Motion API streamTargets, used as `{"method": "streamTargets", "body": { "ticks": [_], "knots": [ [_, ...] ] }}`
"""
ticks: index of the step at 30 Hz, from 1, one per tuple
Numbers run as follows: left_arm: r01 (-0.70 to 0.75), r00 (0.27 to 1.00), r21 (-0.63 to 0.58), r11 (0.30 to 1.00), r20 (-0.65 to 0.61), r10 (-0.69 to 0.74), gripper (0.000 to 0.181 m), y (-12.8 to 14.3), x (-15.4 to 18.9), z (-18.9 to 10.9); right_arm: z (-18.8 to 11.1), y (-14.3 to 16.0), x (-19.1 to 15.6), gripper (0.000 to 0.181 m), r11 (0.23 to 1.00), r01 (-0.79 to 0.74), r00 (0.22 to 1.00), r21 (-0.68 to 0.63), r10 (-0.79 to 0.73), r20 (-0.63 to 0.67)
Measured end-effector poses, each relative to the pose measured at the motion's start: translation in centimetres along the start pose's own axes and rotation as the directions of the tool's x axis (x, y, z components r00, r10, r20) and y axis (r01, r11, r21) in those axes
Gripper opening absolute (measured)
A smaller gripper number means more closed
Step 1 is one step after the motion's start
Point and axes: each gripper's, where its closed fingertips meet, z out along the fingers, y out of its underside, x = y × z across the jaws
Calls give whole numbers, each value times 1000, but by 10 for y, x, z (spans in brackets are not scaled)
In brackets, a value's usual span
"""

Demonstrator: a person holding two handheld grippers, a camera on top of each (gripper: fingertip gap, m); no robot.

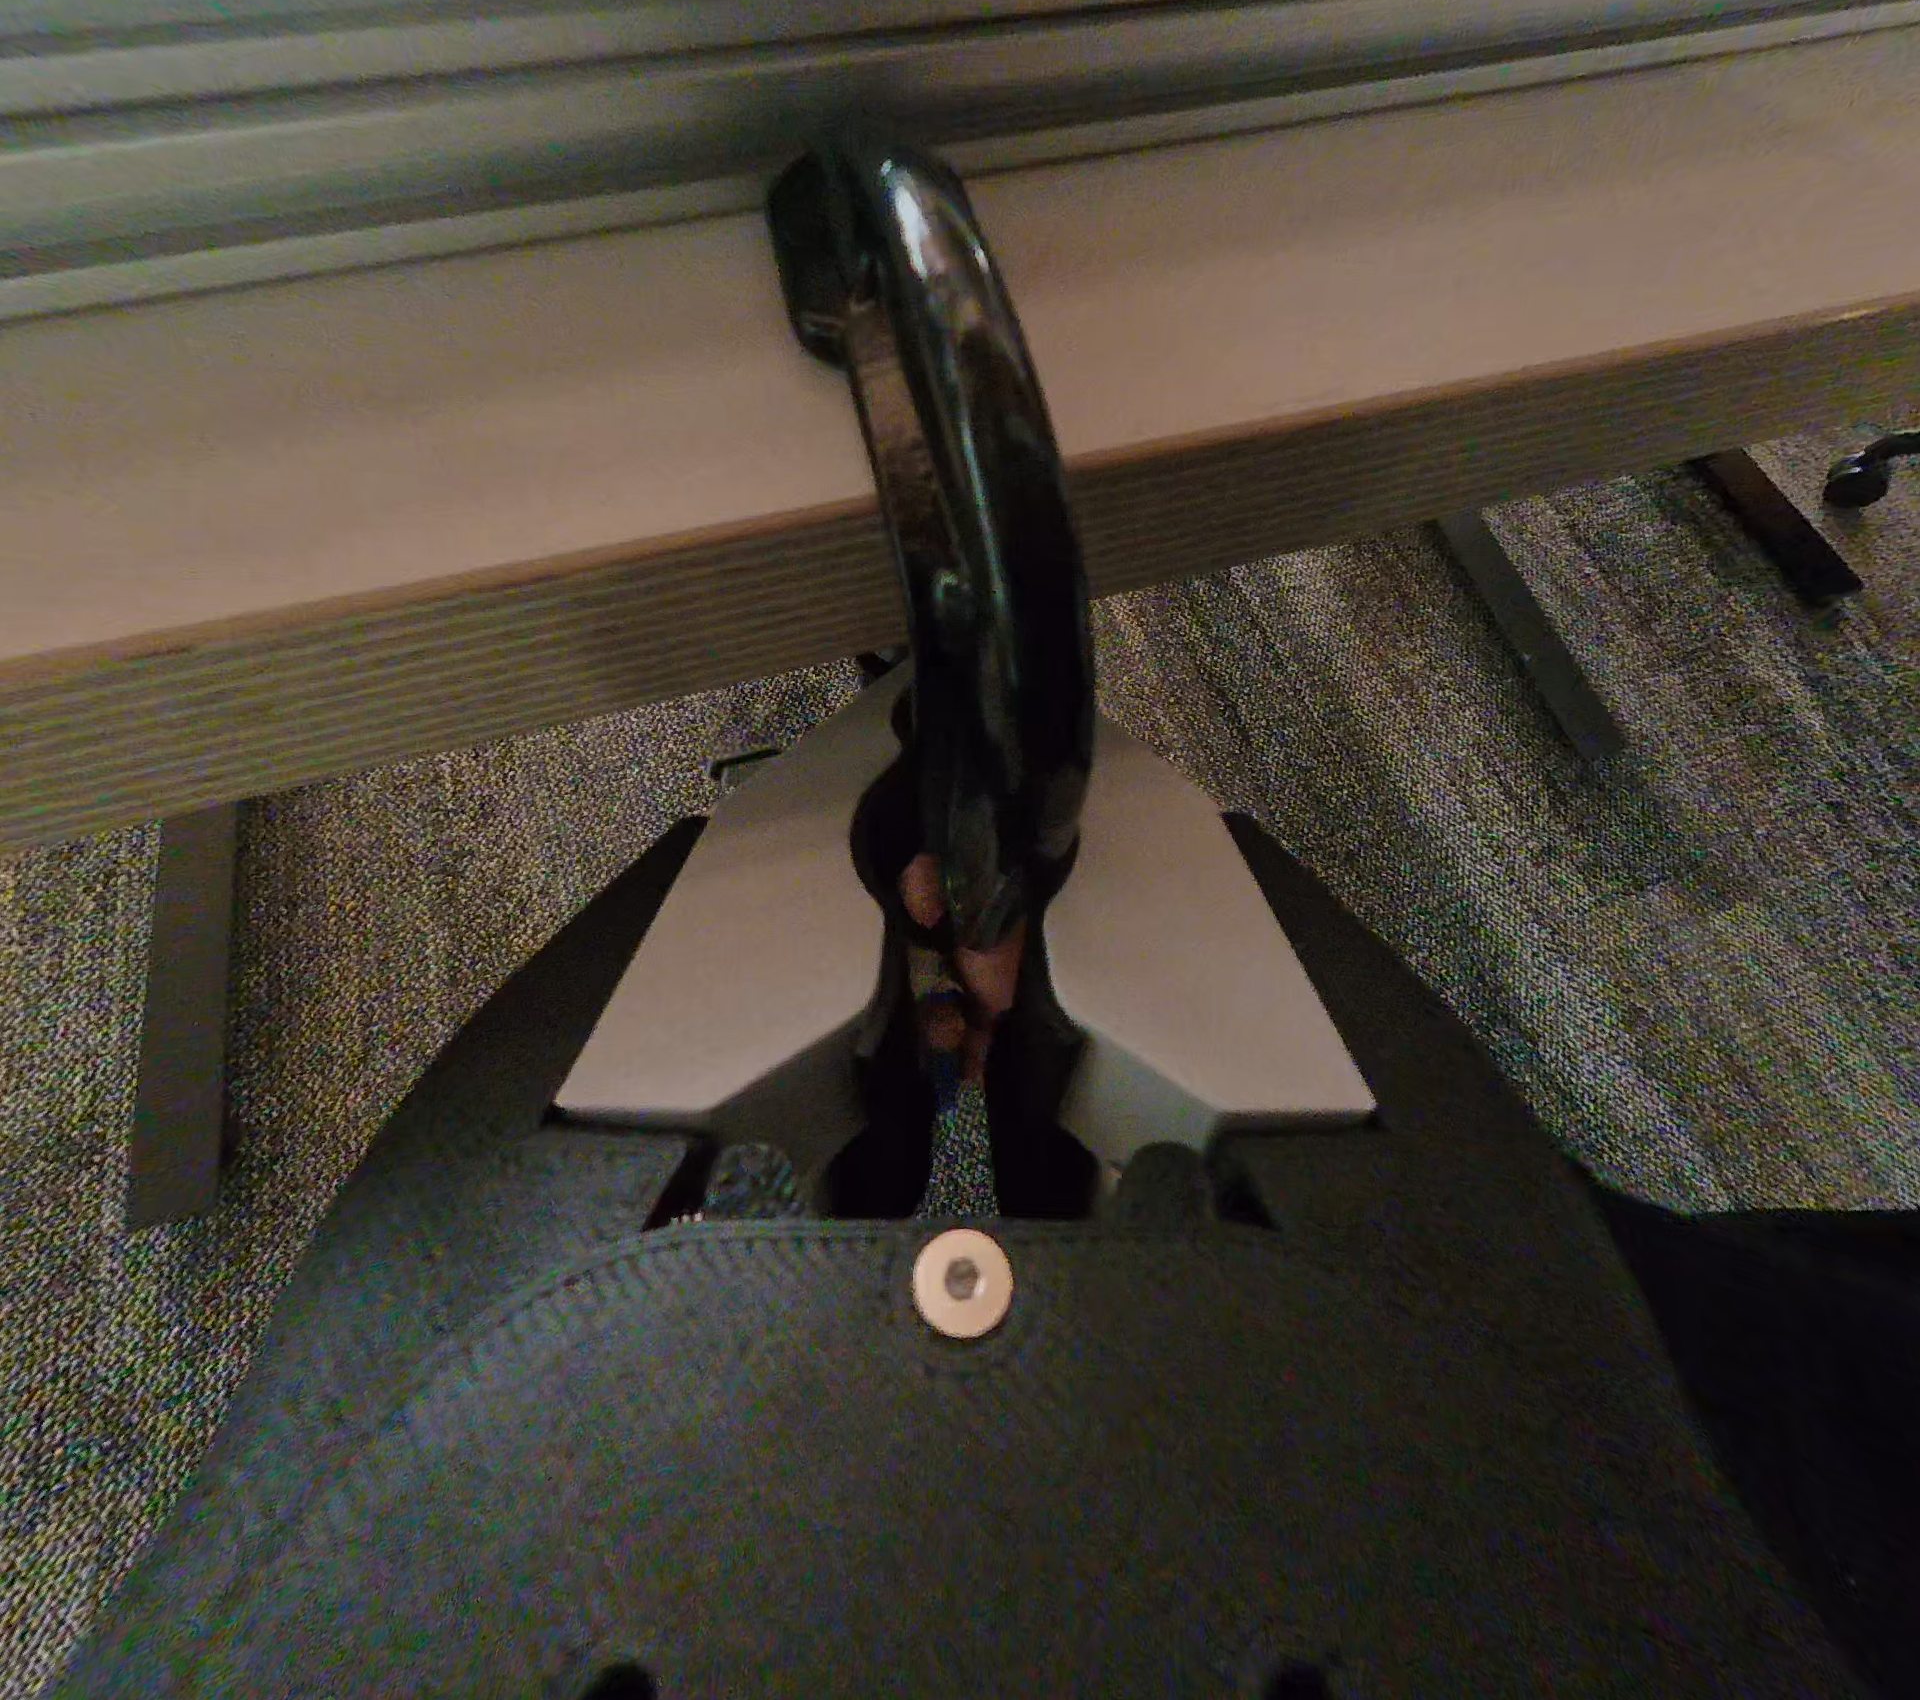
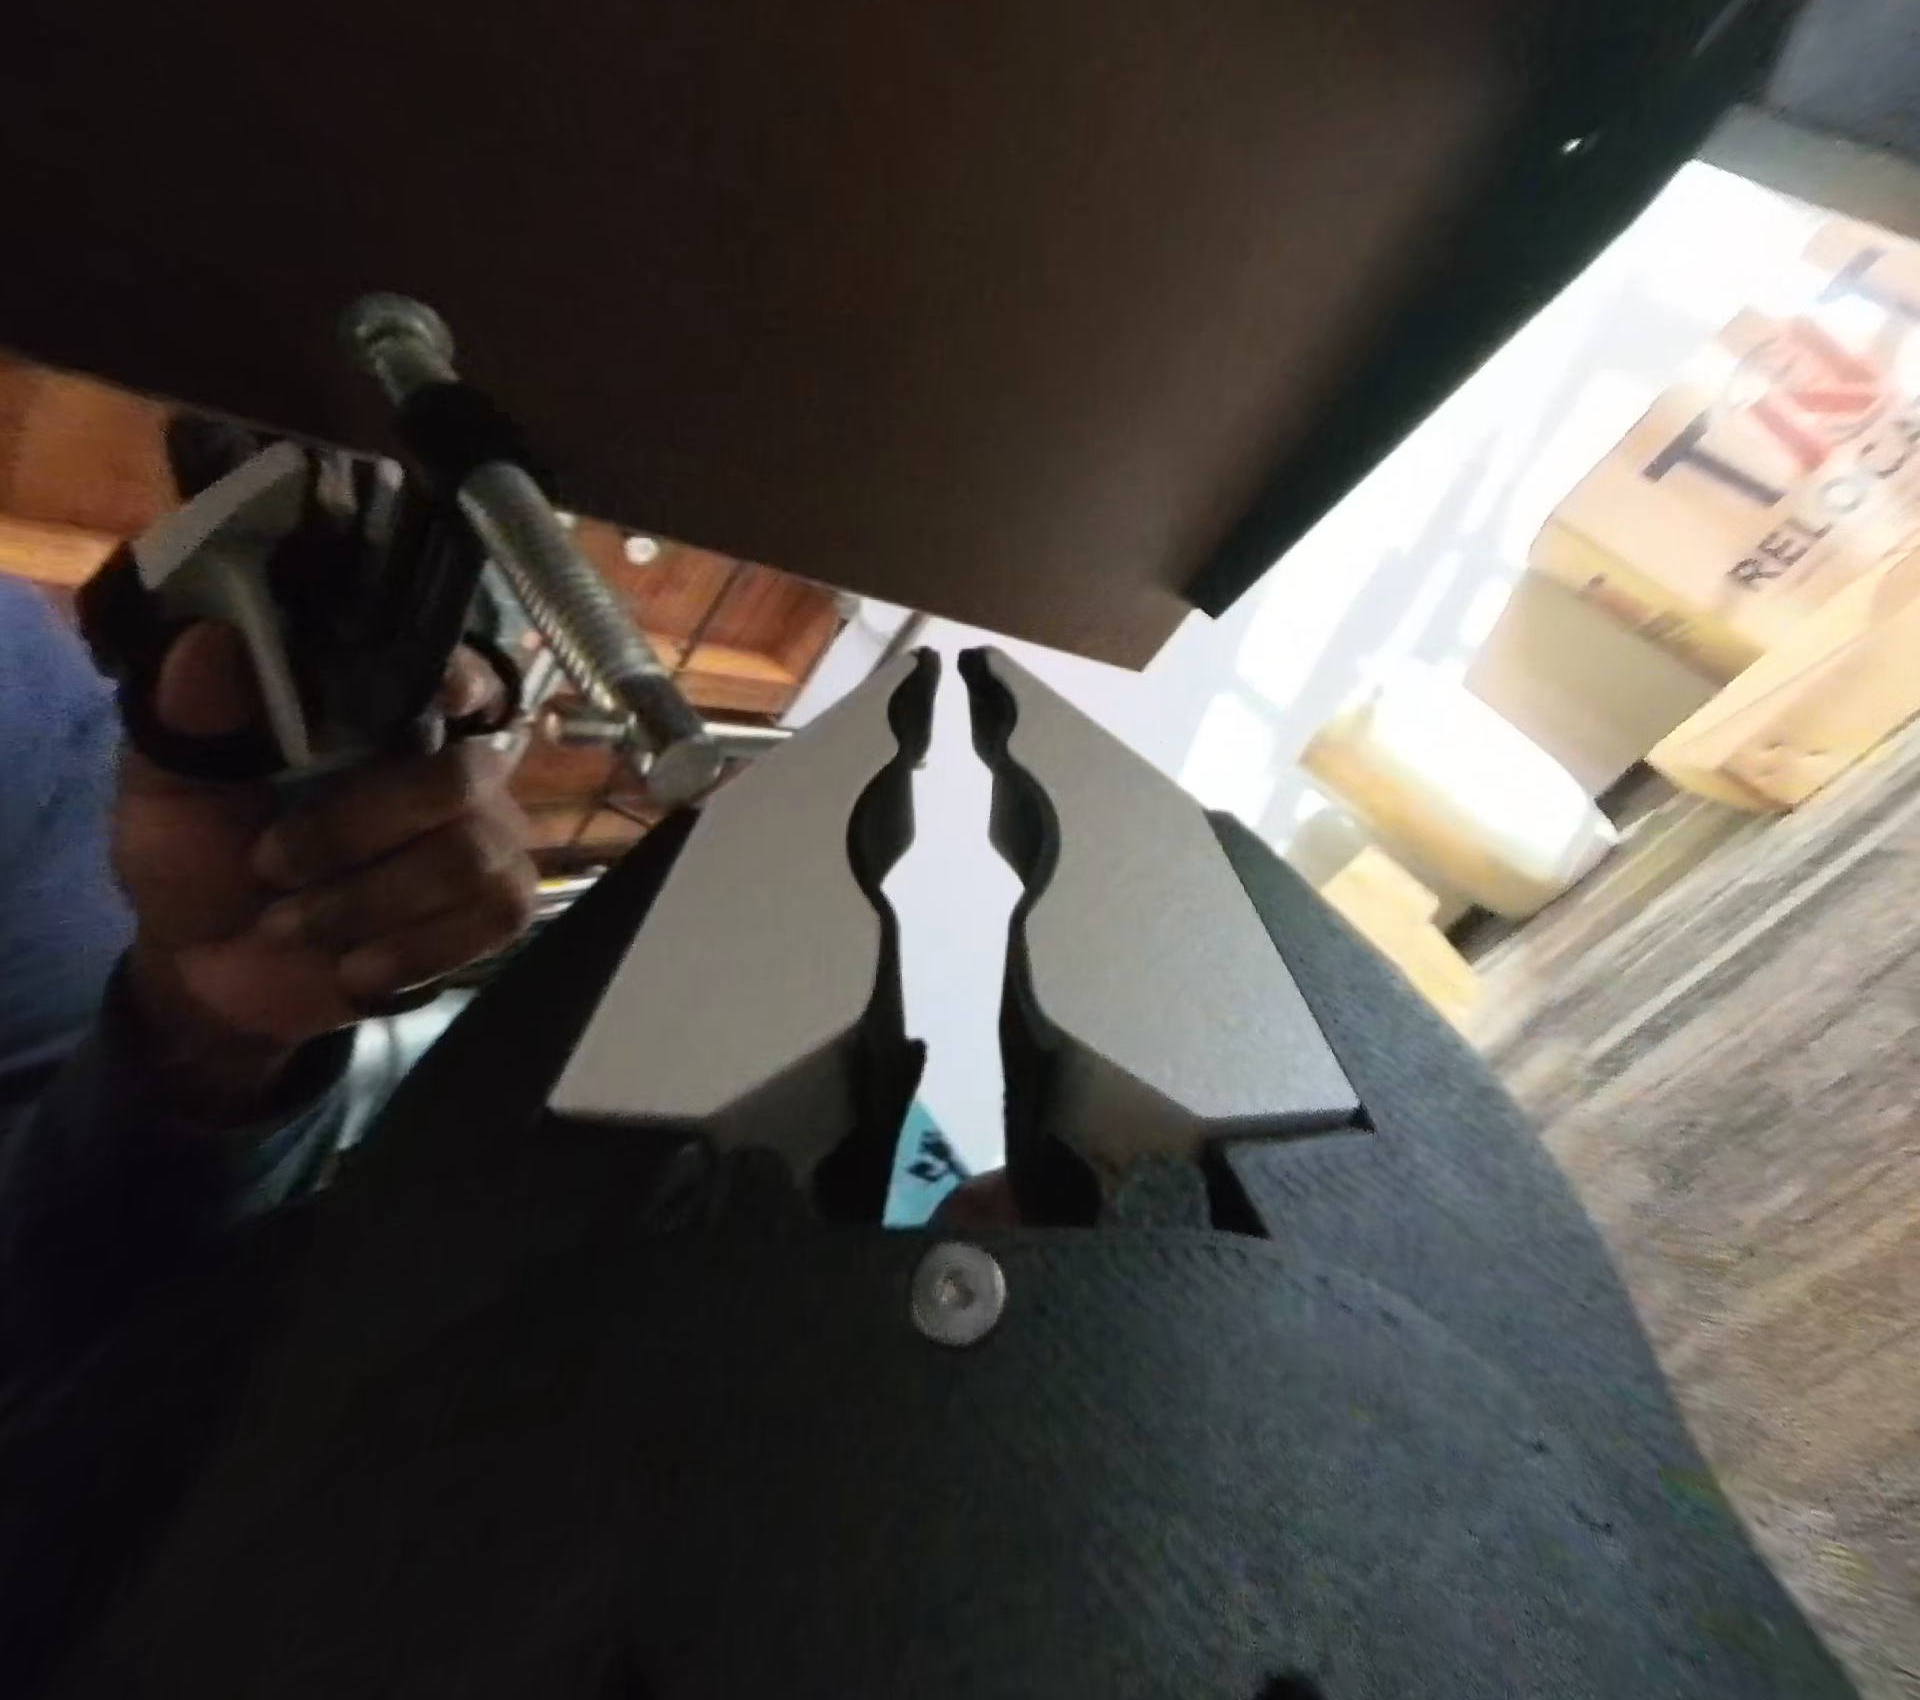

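Speckled grey office carpet (image 1: pixel 1455 819) spreads beneath a pale-topped table (image 1: pixel 416 445) with a layered plywood edge, its far side backed by a ribbed grey metal rail (image 1: pixel 520 92). Hooked over that tabletop is a glossy black C-shaped metal clamp (image 1: pixel 966 445), its upper pad pressed on the surface near the rail and its curved body arching down past the table edge. The left gripper (image 1: pixel 961 902) has its two fingers drawn in tight around the clamp's lower end, below the table edge, with no gap showing beside the metal.

From below, the right wrist view shows the dark underside of the table (image 2: pixel 831 144) and the clamp's threaded silver screw (image 2: pixel 540 549) slanting up toward it, with a person's hand (image 2: pixel 312 840) working the other gripper beside it. The right gripper (image 2: pixel 942 674) hangs just under the table edge, its fingers nearly together with only a thin slit of light between them, holding nothing. Tan cardboard boxes (image 2: pixel 1766 528) stand on the floor well beyond.

Judging by its look, the clamp is rigid, fairly heavy cast metal with a slick painted finish; the curved spine offers the surest hold, while the screw would be best turned at its lower end.
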Motion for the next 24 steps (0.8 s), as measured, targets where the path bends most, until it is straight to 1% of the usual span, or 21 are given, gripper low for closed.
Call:
{"method": "streamTargets", "body": {
  "ticks": [4,8,11,13,15,17,19,22,24],
  "knots": [
    [-3,1000,1,1000,8,3,17,0,-1,0,-10,12,-15,4,997,-76,993,22,74,92],
    [-4,1000,2,1000,16,4,17,0,-1,1,-28,7,-39,2,987,-126,973,99,104,206],
    [-6,1000,3,1000,23,6,16,0,-1,1,-35,6,-54,3,984,-141,960,107,109,260],
    [-11,1000,0,1000,30,10,17,0,-1,1,-40,-4,-60,3,978,-149,951,148,101,291],
    [-3,1000,1,1000,26,3,17,0,0,1,-50,-21,-68,3,966,-139,946,217,65,319],
    [-9,999,0,1000,32,9,17,0,-1,1,-60,-38,-70,2,950,-131,947,283,35,321],
    [-11,999,-2,1000,34,11,17,0,-1,1,-63,-51,-60,3,940,-122,962,319,32,272],
    [-5,1000,-1,1000,30,5,17,0,0,1,-60,-65,-45,3,929,-94,981,358,26,192],
    [-6,999,-1,1000,33,6,17,0,-1,1,-52,-66,-39,3,938,-79,988,336,29,152]
  ]
}}
